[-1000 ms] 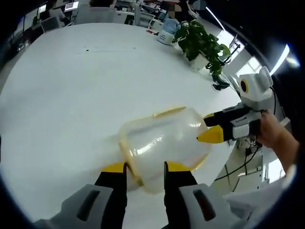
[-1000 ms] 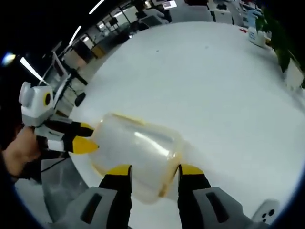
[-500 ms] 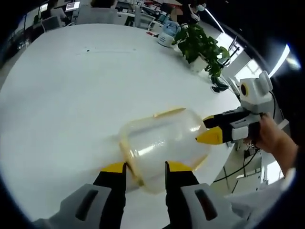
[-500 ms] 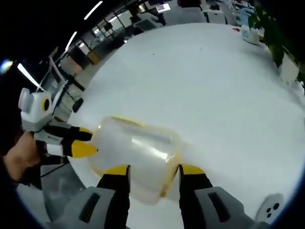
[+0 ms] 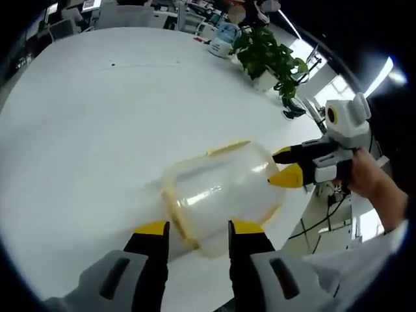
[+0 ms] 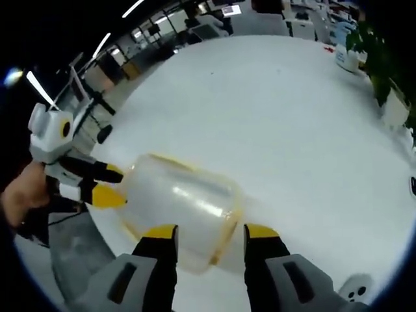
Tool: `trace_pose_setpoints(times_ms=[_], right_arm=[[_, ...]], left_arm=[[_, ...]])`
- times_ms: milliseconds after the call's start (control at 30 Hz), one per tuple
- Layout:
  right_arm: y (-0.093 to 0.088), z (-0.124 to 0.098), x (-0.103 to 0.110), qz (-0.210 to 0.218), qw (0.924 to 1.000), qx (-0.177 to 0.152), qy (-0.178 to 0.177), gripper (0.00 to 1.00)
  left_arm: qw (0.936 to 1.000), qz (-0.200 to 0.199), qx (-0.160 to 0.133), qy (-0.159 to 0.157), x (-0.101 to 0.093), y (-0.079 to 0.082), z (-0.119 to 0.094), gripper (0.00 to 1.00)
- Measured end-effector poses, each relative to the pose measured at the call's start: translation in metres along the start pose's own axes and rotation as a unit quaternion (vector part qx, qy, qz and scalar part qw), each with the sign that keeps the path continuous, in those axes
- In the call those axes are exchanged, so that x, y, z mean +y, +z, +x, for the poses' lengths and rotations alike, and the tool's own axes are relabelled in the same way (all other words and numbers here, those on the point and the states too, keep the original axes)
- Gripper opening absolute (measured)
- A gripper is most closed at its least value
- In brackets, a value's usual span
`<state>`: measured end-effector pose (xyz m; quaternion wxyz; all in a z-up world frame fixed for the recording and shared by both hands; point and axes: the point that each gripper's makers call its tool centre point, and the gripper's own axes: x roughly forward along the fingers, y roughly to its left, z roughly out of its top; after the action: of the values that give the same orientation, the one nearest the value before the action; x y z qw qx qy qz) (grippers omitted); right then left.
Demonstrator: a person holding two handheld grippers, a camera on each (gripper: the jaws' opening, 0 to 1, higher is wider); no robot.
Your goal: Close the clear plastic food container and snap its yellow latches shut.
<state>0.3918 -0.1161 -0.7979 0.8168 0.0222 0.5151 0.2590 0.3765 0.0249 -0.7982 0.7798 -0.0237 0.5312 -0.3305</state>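
Table: the broad white round tabletop (image 5: pixel 97 123) carries the container near its edge, with floor showing just past it.
Container: the clear plastic food container with yellow trim (image 5: pixel 218 192) lies on the table between the two grippers; in the right gripper view (image 6: pixel 185 208) it sits just ahead of that gripper's tips.
Long axis: it runs from one gripper toward the other, one short end facing each.
Latches: a yellow latch strip (image 5: pixel 229 147) shows along the far long side and looks flat; I cannot tell whether it is snapped.
Left gripper: the black-and-yellow left gripper (image 5: pixel 197 229) has jaws apart, straddling the near end of the container without clamping it.
Right gripper: the black-and-yellow right gripper (image 6: pixel 209 231) likewise stands parted around its end; seen from across the table (image 5: pixel 286 168), its tips sit at the container's end wall.
Change: over the last second the container has stayed put and both grippers have kept their spread, with only slight camera drift.
Meaning: the lid seems seated, so the job is likely at the latch-pressing stage.
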Motion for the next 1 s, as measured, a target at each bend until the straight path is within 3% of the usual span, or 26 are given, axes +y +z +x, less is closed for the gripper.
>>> trace_pose_setpoints(times_ms=[533, 667, 1000], right_arm=[[0.002, -0.005, 0.002, -0.039, 0.999, 0.015, 0.013, 0.39], [0.002, -0.008, 0.003, -0.075, 0.9968, 0.021, 0.015, 0.39], [0.002, -0.009, 0.004, -0.116, 0.9925, 0.032, 0.023, 0.35]], left_arm=[[0.9996, 0.024, 0.012, 0.004, 0.008, -0.002, -0.006, 0.37], [0.9989, 0.042, 0.018, 0.007, 0.008, -0.003, -0.008, 0.37], [0.9969, 0.073, 0.028, 0.01, 0.008, 0.001, -0.014, 0.36]])
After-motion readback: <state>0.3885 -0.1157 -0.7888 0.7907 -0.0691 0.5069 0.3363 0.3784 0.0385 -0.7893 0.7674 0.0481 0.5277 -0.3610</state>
